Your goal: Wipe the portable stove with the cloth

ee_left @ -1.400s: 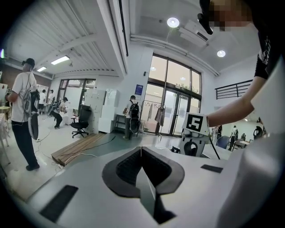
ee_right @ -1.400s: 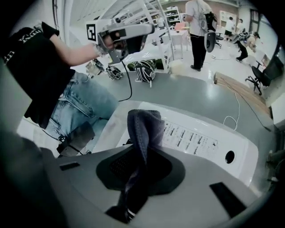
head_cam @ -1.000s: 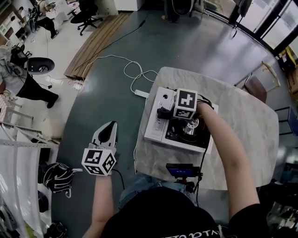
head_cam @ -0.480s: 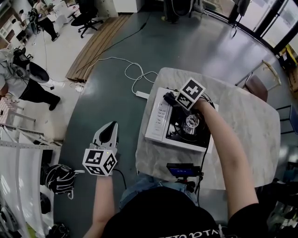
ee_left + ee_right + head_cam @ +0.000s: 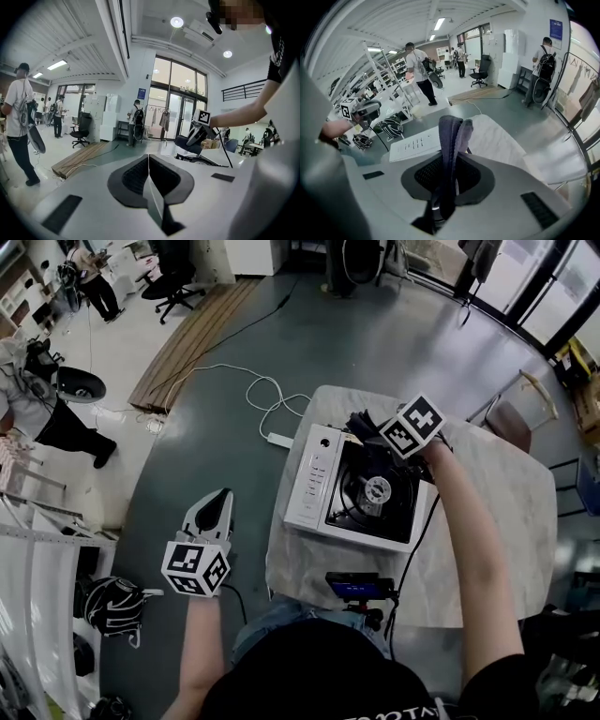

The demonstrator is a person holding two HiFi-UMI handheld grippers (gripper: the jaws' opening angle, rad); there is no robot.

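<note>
Jaws of right gripper (image 5: 449,161) clamped on dark grey folded cloth (image 5: 452,133), which is bunched upright between them at far edge of white portable stove (image 5: 314,479) with black burner top, on pale stone-look table (image 5: 487,512). Left gripper (image 5: 214,510) closed, empty, off table over grey floor (image 5: 187,446).

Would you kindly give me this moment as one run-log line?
right hand-held gripper: shut on cloth, at portable stove far edge | left hand-held gripper: shut, empty, beside table
</note>
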